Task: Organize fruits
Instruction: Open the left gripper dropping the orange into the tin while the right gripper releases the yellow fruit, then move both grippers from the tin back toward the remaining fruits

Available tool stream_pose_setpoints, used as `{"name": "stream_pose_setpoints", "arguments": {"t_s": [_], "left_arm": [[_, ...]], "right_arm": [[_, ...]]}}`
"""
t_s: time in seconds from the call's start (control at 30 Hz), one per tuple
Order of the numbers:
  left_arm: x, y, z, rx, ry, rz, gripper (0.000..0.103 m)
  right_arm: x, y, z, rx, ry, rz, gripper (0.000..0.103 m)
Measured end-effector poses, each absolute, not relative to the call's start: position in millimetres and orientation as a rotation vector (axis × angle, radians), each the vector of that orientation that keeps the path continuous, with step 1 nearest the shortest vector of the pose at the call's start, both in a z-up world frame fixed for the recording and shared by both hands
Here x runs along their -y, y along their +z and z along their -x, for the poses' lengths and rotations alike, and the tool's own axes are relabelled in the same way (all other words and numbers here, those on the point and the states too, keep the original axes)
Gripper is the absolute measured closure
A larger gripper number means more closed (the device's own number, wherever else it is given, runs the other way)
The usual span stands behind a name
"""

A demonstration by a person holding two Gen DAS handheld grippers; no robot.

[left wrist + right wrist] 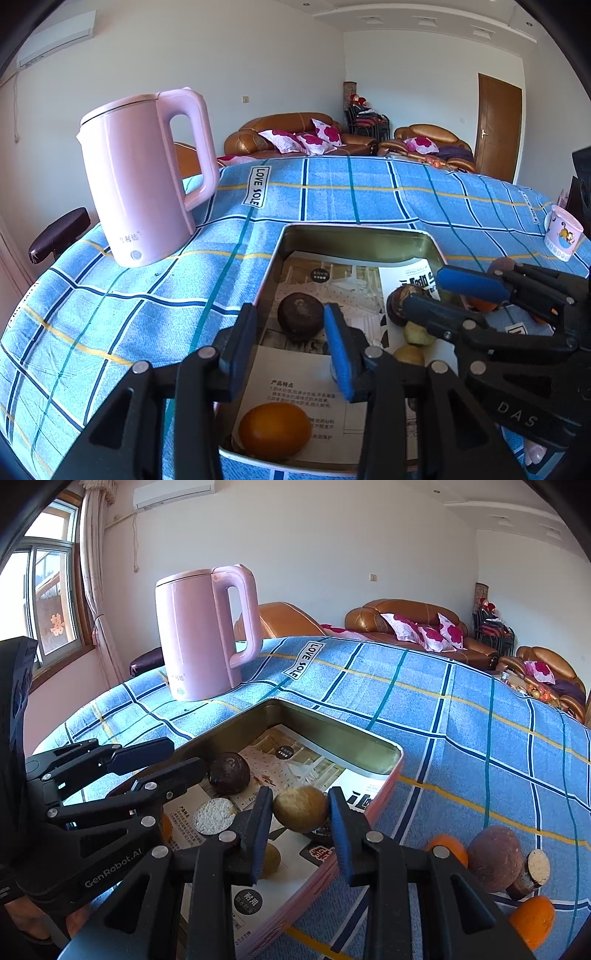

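A rectangular metal tin lined with printed paper lies on the blue checked cloth. It holds a dark round fruit, an orange, a cut half fruit and small yellow-green fruits. My left gripper is open and empty above the tin's near left part. My right gripper is over the tin, its jaws closed against a tan round fruit.
A pink kettle stands on the cloth left of the tin. Outside the tin on the right lie oranges, a purple-brown fruit and a cut piece. A printed cup stands far right.
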State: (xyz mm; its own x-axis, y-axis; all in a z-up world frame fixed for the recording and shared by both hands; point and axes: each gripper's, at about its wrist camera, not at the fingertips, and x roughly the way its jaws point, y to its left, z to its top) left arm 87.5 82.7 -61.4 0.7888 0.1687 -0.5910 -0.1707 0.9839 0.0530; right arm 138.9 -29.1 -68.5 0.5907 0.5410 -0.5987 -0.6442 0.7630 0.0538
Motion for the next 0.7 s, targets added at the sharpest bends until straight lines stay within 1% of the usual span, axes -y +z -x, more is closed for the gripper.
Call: {"name": "stream_pose_setpoints", "arguments": {"t_s": [0.03,0.07,0.17,0.23,0.27,0.33,0.4,0.6,0.7], "left_arm": [[-82.1,-61.3,-87.1,-0.634,0.191,-0.001,0.056],[-82.6,-61.2,-87.0,-0.634,0.194,0.002,0.055],[-86.7,-61.1,-86.4,-0.632,0.202,0.021,0.045],[-89.6,-60.5,-84.6,-0.626,0.209,0.037,0.036],[-90.7,-59.9,-83.4,-0.623,0.21,0.045,0.035],[-92.0,-58.5,-80.9,-0.615,0.207,0.058,0.027],[-90.7,-56.4,-78.1,-0.604,0.201,0.062,0.021],[-81.1,-48.8,-71.2,-0.57,0.192,0.065,0.014],[-72.5,-48.3,-71.6,-0.568,0.172,0.071,0.014]], "right_arm": [[28.8,-68.4,-138.4,-0.633,0.692,0.178,0.058],[29.3,-68.0,-137.8,-0.63,0.69,0.181,0.057],[31.4,-66.8,-136.5,-0.618,0.684,0.177,0.056],[33.2,-65.8,-136.2,-0.612,0.677,0.172,0.055],[34.6,-65.1,-135.6,-0.606,0.671,0.169,0.054],[37.2,-63.3,-134.1,-0.589,0.658,0.158,0.049],[43.9,-60.2,-131.7,-0.56,0.644,0.134,0.046],[82.9,-51.9,-119.3,-0.502,0.559,0.13,0.046],[119.4,-47.8,-115.6,-0.509,0.484,0.119,0.046]]}}
